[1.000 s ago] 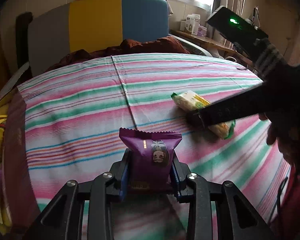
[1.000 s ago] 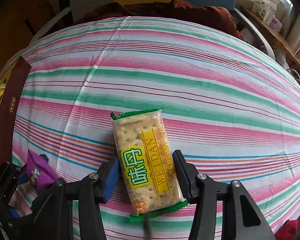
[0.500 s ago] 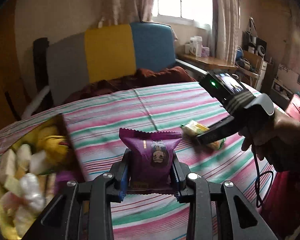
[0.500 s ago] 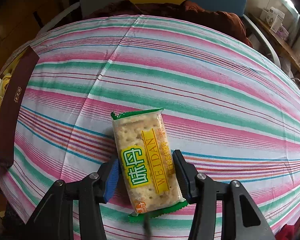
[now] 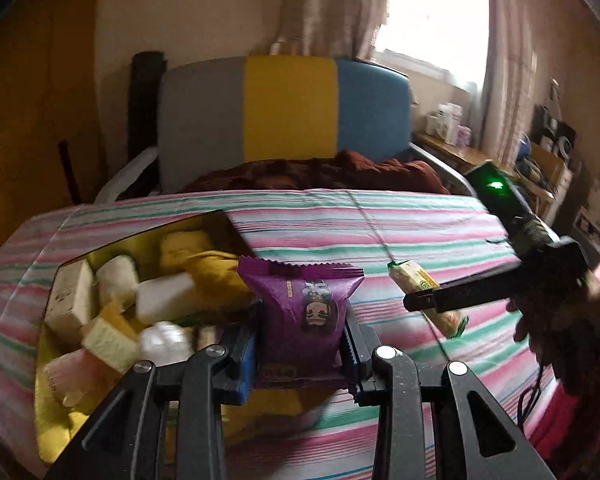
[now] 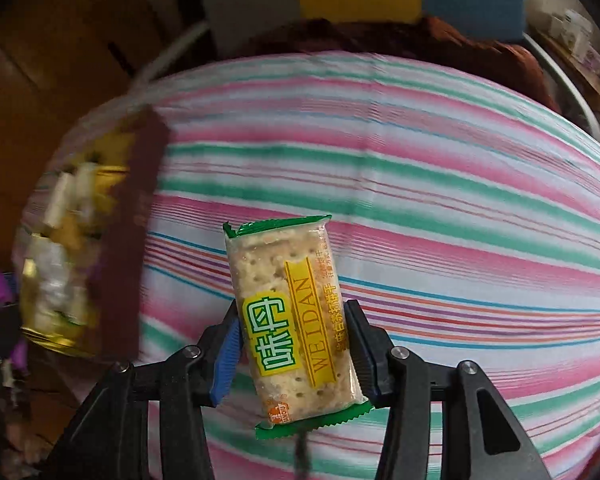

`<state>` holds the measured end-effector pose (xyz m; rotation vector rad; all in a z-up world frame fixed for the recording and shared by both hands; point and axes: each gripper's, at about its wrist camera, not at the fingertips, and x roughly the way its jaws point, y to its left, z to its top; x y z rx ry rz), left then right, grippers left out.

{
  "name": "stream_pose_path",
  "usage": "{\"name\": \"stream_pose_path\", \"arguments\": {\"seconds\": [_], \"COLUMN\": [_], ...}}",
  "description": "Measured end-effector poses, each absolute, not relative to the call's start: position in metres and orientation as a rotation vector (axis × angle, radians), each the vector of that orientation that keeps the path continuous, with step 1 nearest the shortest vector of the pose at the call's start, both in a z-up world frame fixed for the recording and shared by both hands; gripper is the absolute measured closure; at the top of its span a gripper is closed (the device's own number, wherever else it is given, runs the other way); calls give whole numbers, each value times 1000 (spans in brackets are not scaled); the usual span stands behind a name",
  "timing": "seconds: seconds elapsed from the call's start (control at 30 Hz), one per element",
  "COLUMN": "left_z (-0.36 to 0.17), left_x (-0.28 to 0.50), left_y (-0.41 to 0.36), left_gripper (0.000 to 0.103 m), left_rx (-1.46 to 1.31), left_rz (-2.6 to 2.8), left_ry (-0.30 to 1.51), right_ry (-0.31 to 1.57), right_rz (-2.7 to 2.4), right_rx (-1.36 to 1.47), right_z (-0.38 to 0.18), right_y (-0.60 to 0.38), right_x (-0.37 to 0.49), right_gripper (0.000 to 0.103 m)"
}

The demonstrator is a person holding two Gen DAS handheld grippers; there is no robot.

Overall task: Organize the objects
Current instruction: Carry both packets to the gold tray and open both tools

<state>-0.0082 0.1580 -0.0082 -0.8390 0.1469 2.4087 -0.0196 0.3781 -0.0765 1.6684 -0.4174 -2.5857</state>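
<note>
My left gripper [image 5: 300,344] is shut on a purple snack packet [image 5: 302,312] and holds it above the striped table, just right of a gold-lined box [image 5: 66,264] filled with several wrapped snacks. My right gripper [image 6: 292,340] is shut on a green-and-yellow cracker packet [image 6: 288,308], lifted off the cloth. The cracker packet [image 5: 414,278] and the right gripper also show in the left wrist view at the right. The box [image 6: 120,240] shows at the left of the right wrist view, blurred.
A striped cloth [image 5: 380,224] covers the round table. A grey, yellow and blue chair [image 5: 288,108] with a dark red cloth stands behind it. A shelf with small boxes [image 5: 448,124] is at the back right.
Both grippers have moved left toward the snack box, each still holding its packet. The cracker packet has lifted off the cloth. The box has come into fuller view.
</note>
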Motion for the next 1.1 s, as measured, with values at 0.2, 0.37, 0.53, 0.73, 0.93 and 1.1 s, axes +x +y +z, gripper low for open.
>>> {"name": "stream_pose_path", "arguments": {"seconds": [0.2,0.37,0.53,0.73,0.93,1.1], "left_z": [-8,-9,-15,-19,-12,-7], "left_x": [-57,-87,-106,-102,-76,-53], "left_y": [102,82,77,69,62,58], "left_gripper": [68,67,64,32,9,0], "left_rx": [-943,-965,-987,-997,-941,-927], "left_rz": [2481,2553,2625,2687,2752,2763], "left_ry": [-8,18,52,42,51,24], "right_ry": [-445,-469,-413,-303,-173,-84], "right_rz": [-2532,-2476,-2421,-2478,-2640,-2772], "right_rx": [1505,1458,1452,1432,1351,1272], "right_z": [-52,-55,-57,-66,-56,-46], "right_y": [322,277,239,218,213,206], "right_x": [-28,-56,-63,-55,-27,-2], "right_gripper": [54,54,50,48,39,33]}}
